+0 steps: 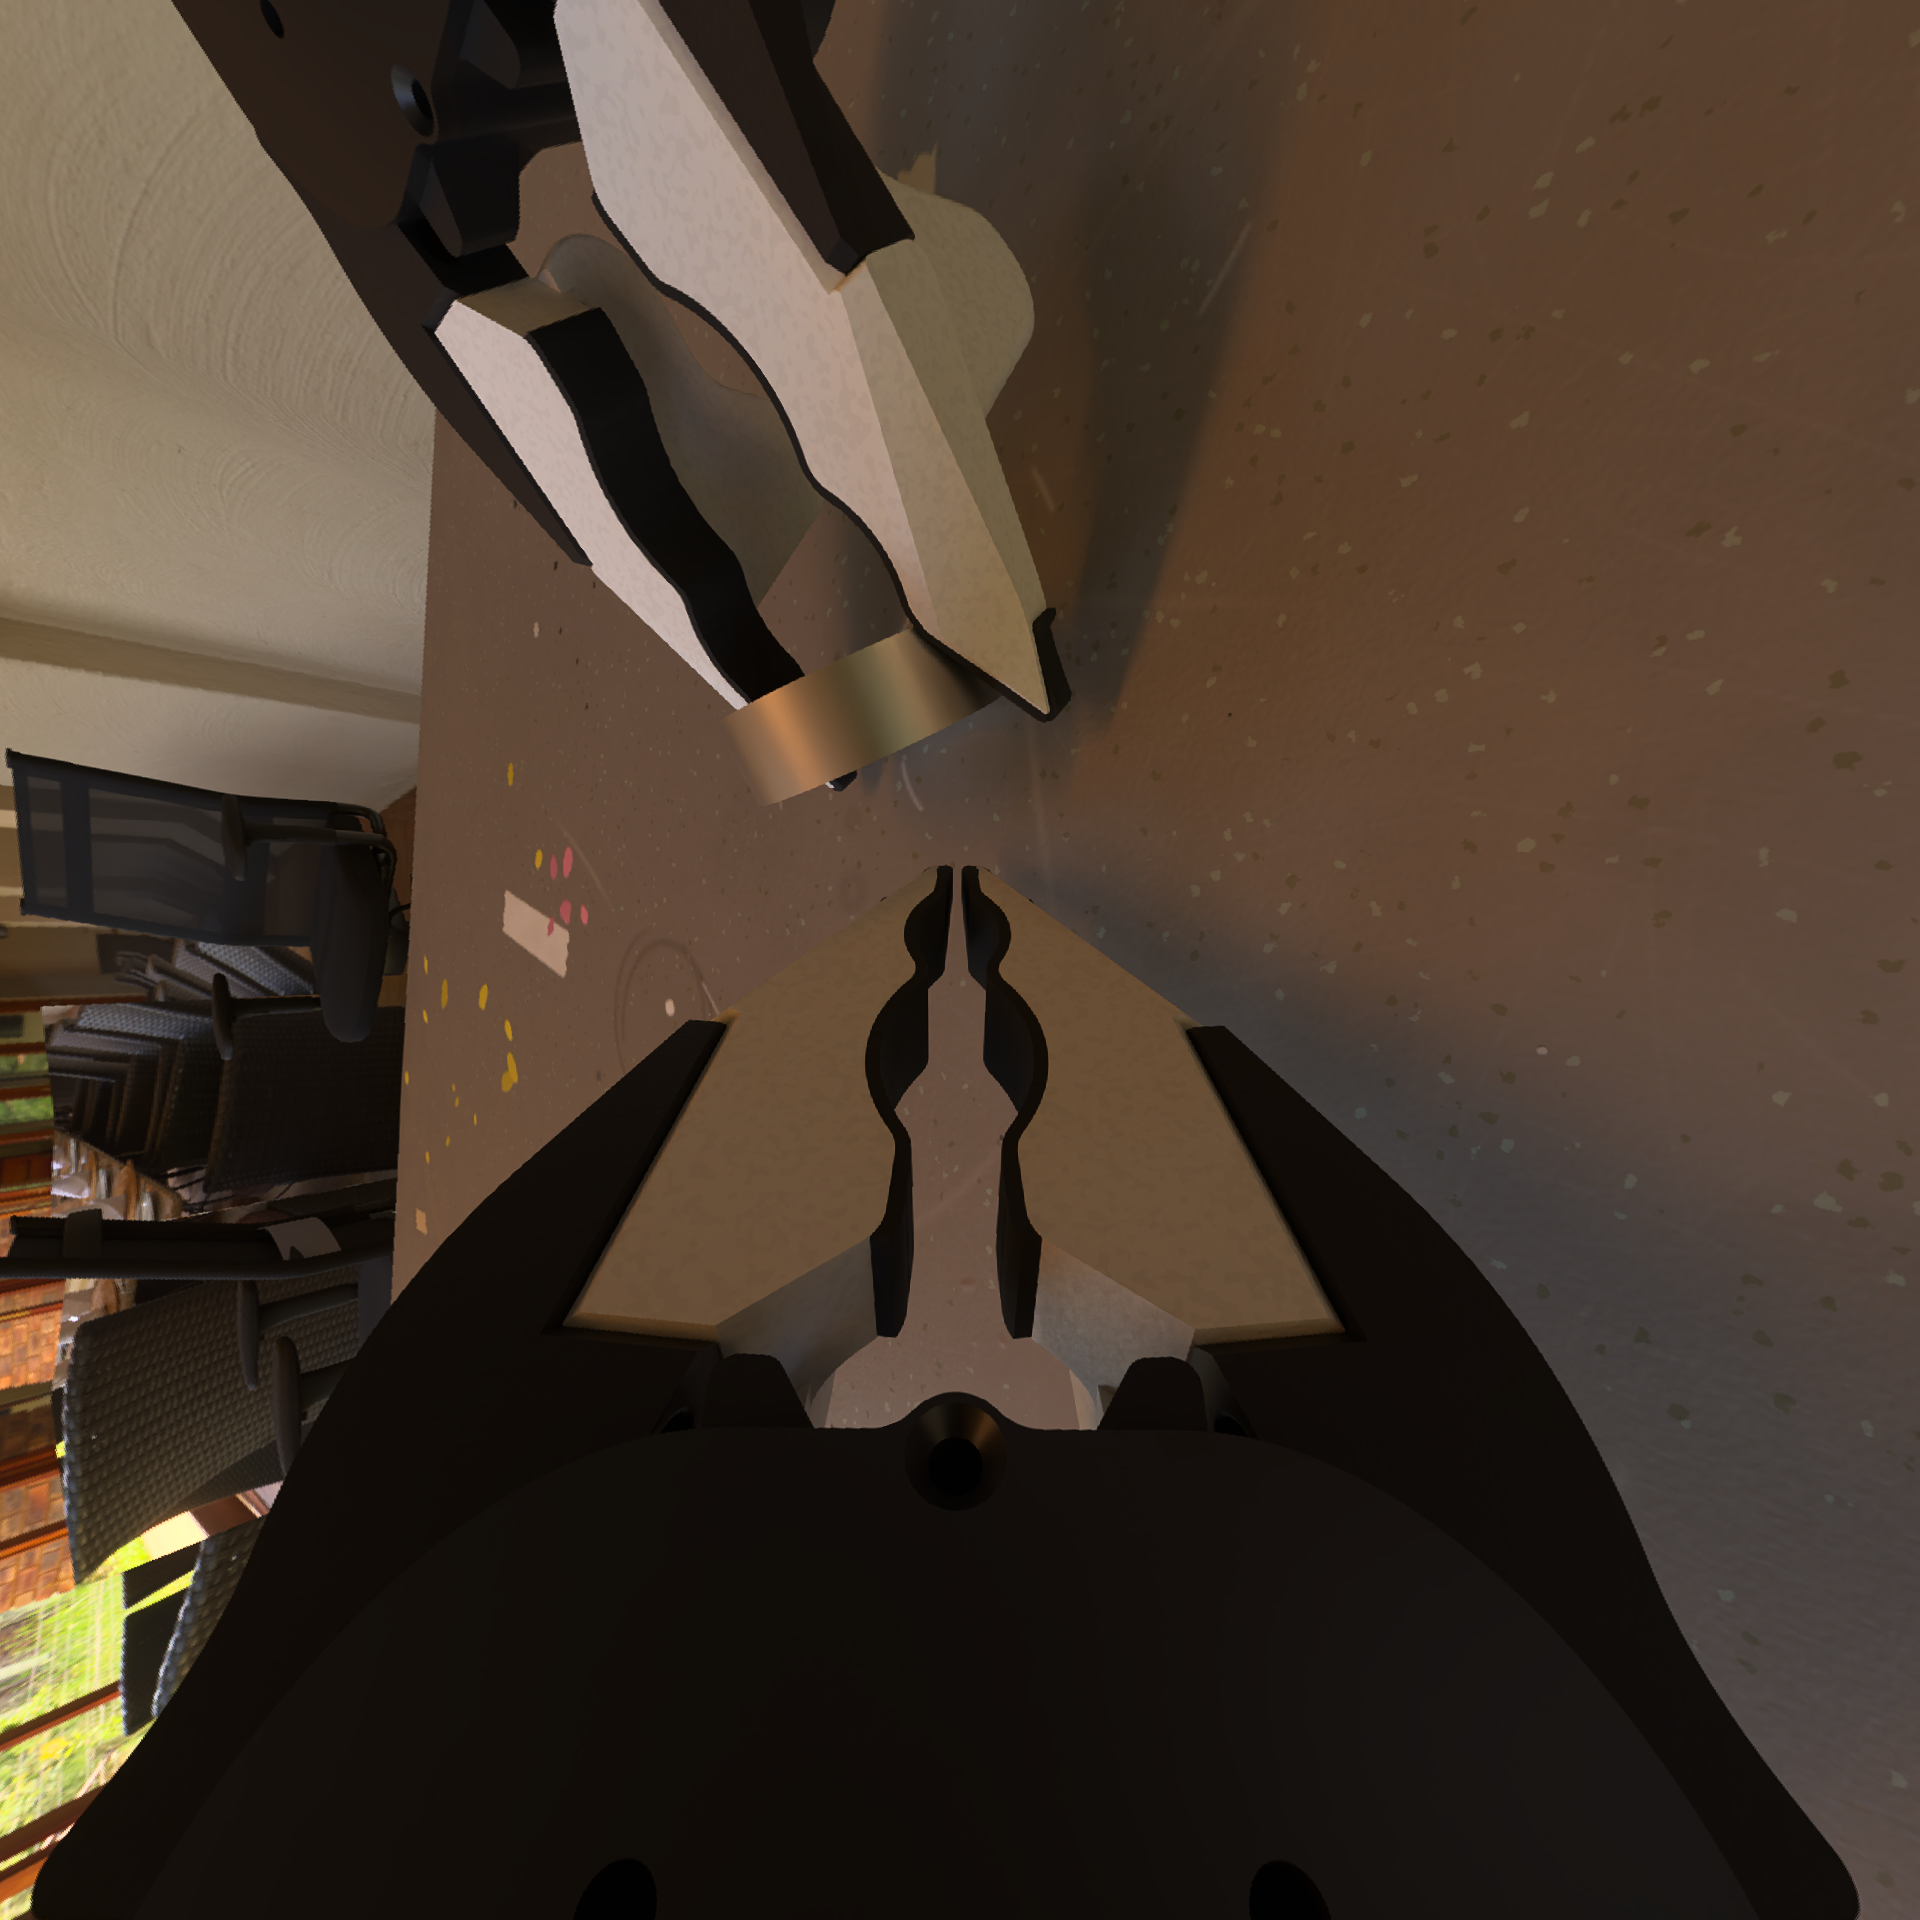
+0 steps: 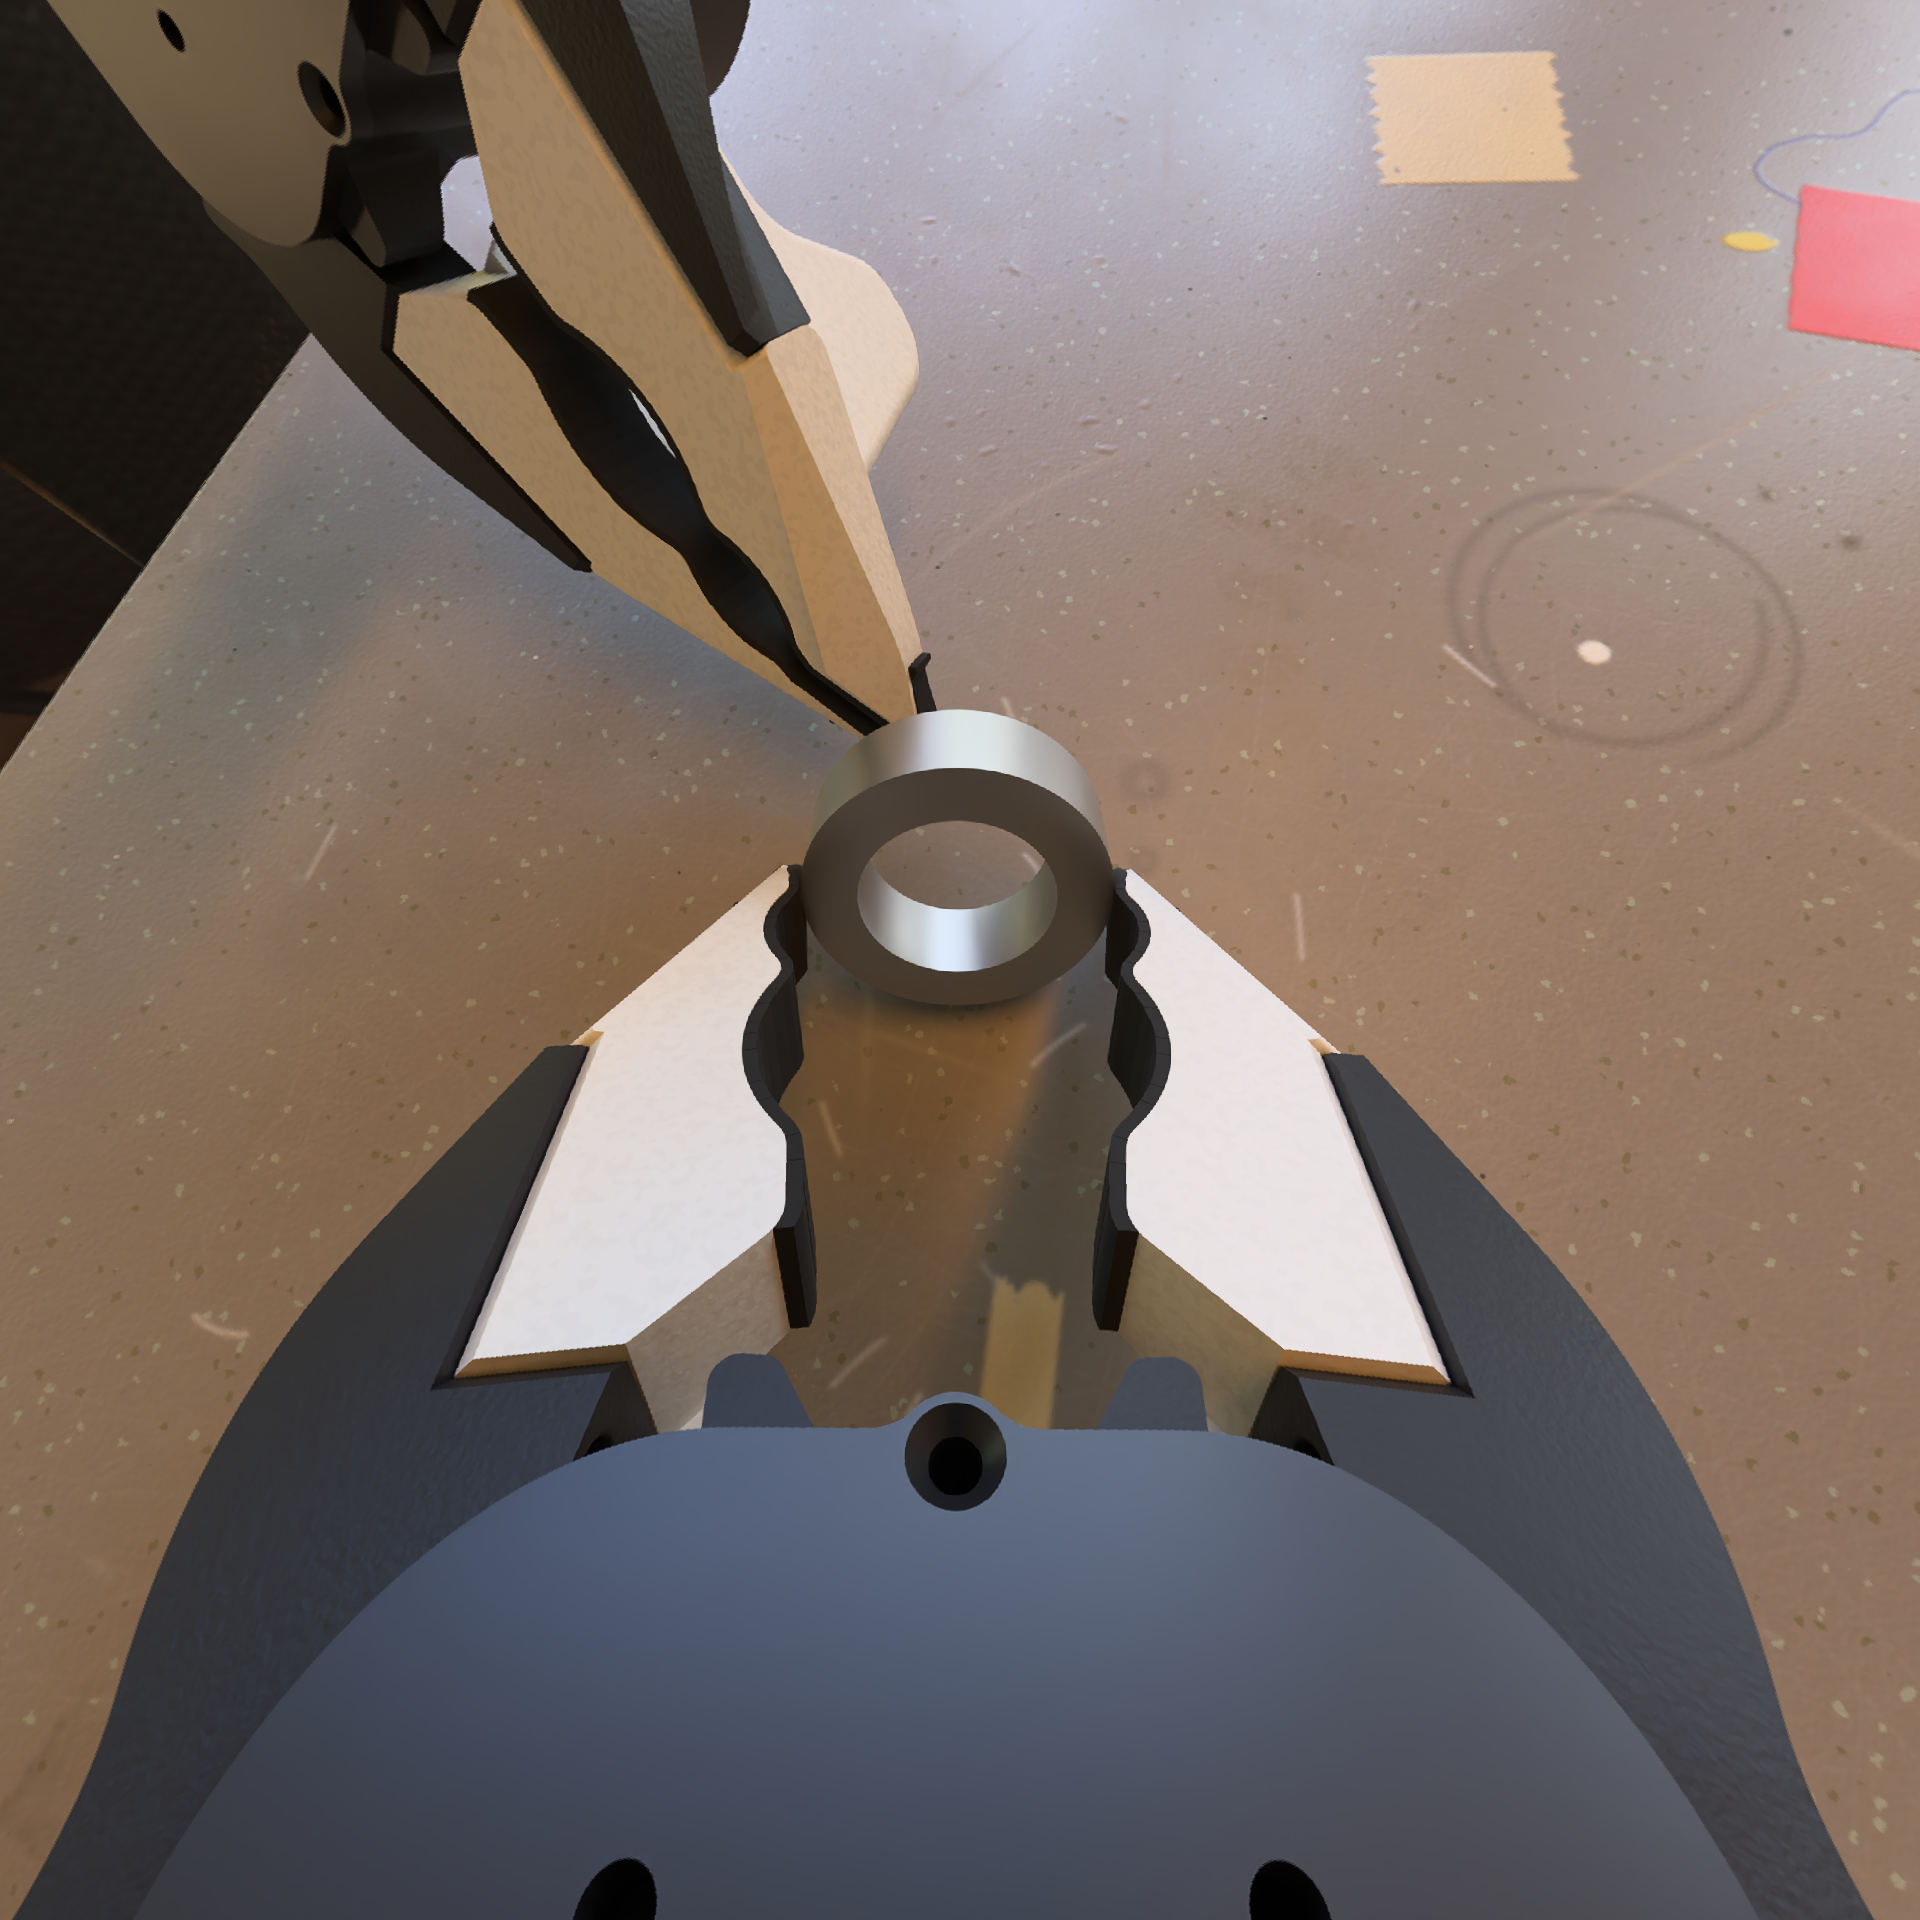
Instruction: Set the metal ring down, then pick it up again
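Note:
The metal ring (image 2: 954, 902) is a short, thick steel band, seen end-on with its hole facing me in the right wrist view. My right gripper (image 2: 958, 914) is shut on the ring, one fingertip on each side, just above the speckled brown table (image 2: 1403, 1039). In the left wrist view the ring (image 1: 831, 727) shows side-on between the right gripper's fingertips (image 1: 899, 701). My left gripper (image 1: 956, 875) is shut and empty, its tips a short way from the ring. In the right wrist view the left gripper (image 2: 888, 712) points down at the ring's far rim; I cannot tell if it touches.
A beige tape piece (image 2: 1470, 120) and a red patch (image 2: 1860, 270) lie flat at the far right, near faint circular marks (image 2: 1621, 623). The table edge (image 1: 416, 935) runs past dark chairs (image 1: 208, 862) off to the side.

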Controlling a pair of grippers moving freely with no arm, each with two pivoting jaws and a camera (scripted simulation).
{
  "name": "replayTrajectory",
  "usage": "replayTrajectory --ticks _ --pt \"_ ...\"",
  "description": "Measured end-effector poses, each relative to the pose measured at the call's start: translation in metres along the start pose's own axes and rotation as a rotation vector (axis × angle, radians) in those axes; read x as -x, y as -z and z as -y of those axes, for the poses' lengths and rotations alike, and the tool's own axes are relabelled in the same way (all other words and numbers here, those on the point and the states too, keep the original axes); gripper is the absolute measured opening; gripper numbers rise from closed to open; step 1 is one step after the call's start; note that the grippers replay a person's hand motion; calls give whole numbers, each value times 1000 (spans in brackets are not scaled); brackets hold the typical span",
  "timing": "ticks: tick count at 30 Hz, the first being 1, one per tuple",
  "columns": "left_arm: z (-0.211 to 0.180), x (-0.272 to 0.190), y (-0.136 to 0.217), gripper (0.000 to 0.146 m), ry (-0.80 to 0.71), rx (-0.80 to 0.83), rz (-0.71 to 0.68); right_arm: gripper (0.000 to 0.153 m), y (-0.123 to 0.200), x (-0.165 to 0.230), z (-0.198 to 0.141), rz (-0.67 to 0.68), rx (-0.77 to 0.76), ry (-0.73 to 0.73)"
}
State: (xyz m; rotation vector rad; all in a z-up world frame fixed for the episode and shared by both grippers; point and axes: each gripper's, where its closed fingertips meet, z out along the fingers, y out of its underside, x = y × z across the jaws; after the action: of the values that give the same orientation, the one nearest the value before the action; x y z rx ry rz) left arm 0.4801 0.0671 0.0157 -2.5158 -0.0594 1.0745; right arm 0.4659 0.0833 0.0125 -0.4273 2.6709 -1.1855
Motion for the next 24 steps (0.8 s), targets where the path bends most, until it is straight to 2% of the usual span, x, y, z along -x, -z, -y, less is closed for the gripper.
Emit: replayTrajectory --ticks 12,18,24 --pt "1 1 -1 1 28 0 10 58 1 0 -1 -8 14 -13" --pt "0 3 0 1 61 -18 23 58 4 2 4 75 -73 -67" --pt "0 3 1 1 77 -25 23 58 10 2 13 93 -145 -88"
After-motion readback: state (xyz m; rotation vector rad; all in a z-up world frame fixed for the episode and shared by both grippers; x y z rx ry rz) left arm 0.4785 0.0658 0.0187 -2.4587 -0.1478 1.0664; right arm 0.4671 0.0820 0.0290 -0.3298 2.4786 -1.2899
